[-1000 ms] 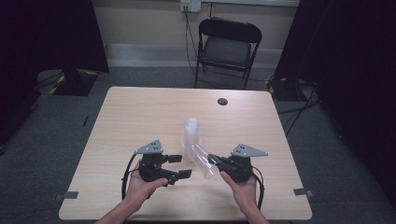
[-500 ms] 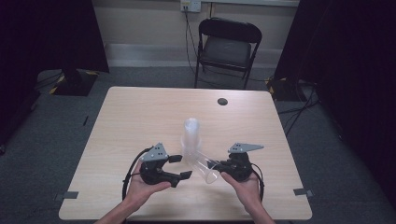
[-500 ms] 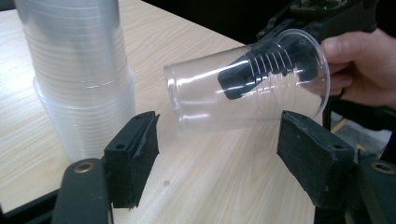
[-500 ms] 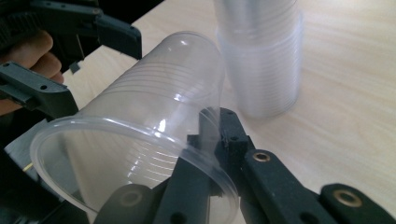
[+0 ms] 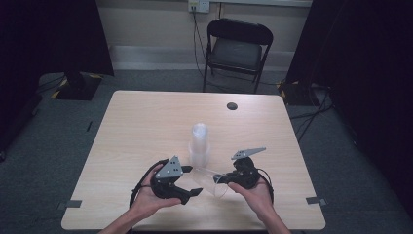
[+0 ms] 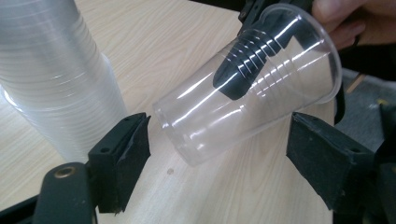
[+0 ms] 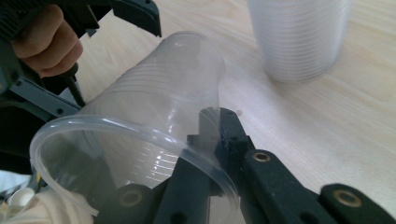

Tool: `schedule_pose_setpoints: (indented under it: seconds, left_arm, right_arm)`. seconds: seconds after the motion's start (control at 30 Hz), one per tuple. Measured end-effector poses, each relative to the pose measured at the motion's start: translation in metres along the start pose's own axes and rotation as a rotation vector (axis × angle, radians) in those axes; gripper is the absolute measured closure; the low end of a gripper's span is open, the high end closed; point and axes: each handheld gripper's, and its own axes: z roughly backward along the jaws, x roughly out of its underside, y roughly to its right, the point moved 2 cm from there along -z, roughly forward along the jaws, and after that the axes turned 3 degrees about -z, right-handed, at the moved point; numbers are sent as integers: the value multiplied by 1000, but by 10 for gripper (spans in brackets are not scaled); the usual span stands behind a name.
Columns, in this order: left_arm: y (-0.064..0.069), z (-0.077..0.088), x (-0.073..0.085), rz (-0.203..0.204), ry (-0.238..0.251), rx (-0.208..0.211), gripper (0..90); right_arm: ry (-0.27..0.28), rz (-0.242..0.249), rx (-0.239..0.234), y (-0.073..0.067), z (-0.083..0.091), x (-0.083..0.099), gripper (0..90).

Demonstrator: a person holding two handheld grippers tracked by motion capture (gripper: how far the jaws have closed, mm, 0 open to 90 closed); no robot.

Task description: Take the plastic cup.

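A single clear plastic cup (image 5: 210, 181) (image 6: 243, 93) (image 7: 154, 116) lies tilted just above the wooden table (image 5: 146, 122). My right gripper (image 5: 221, 179) (image 7: 210, 135) is shut on its wall near the rim, one jaw inside and one outside. My left gripper (image 5: 195, 181) (image 6: 224, 158) is open. Its jaws have just been opening and stand on either side of the cup's base, with the pads (image 6: 123, 154) clear of the plastic. A tall upside-down stack of clear cups (image 5: 198, 144) (image 6: 51, 79) (image 7: 299, 37) stands just behind both grippers.
A small dark round grommet (image 5: 232, 106) sits near the table's far edge. A black folding chair (image 5: 237, 48) stands behind the table. Dark curtains hang at both sides. Cables trail from both grippers toward the near edge.
Both hands and the cup stay in about the same spot in front of the stack; the cup has tipped slightly lower.
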Motion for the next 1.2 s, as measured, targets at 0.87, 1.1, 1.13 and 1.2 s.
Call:
schedule_pose_setpoints:
  seconds: [0.87, 1.1, 1.13, 1.2]
  left_arm:
    - [29, -24, 9, -308, -162, -70, 166]
    - [35, -26, 8, -339, -151, -60, 201]
    - [36, -27, 8, -341, -147, -62, 210]
    - [38, -28, 8, -342, -139, -62, 211]
  right_arm:
    - [-152, -38, -160, 0, -21, 0, 900]
    - [-198, -48, -170, -3, -32, -1, 899]
    - [-200, -52, -171, -3, -33, -1, 899]
    - [-206, -66, -171, -3, -35, -1, 898]
